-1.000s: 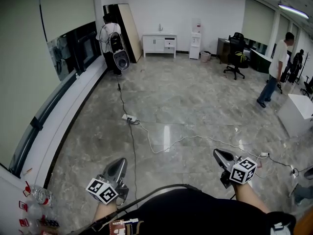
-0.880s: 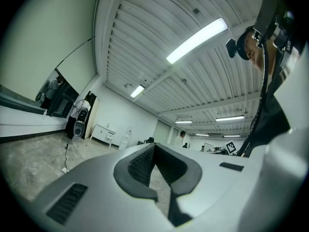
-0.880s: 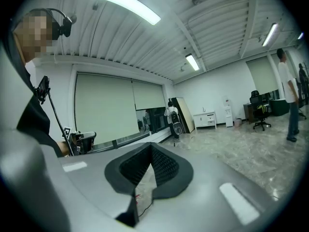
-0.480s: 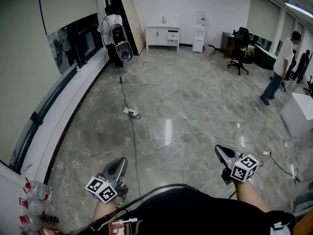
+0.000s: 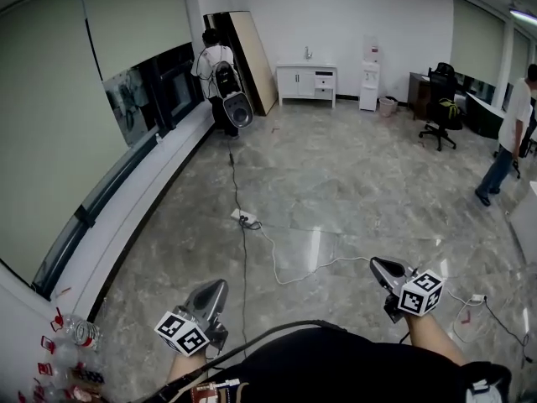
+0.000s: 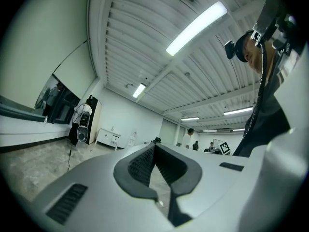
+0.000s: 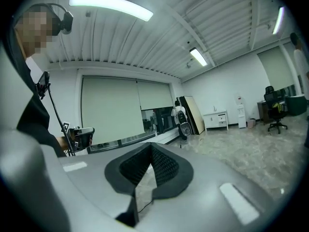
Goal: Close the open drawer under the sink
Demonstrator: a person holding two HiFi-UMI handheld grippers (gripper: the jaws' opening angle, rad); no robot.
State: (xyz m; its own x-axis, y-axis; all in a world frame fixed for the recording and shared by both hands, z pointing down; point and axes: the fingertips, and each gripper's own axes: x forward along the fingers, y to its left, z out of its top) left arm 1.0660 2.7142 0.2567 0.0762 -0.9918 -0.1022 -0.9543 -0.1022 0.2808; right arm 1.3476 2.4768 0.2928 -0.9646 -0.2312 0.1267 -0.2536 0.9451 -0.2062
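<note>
Against far wall [image 5: 352, 7], white cabinet [image 5: 294, 81], drawers [image 5: 324, 83] indistinct

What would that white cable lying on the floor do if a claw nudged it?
The white cable lies in loose curves, so it is probably floppy and would bend rather than slide whole. It looks thin, so likely light. The glossy floor may let it slip easily.

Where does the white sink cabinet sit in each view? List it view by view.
Head view: white sink cabinet at top centre, against the far wall.
Left gripper view: small, left of centre.
Right gripper view: right of centre, at the far wall.
Shared landmark: person with a backpack, left of it in every view.
</note>
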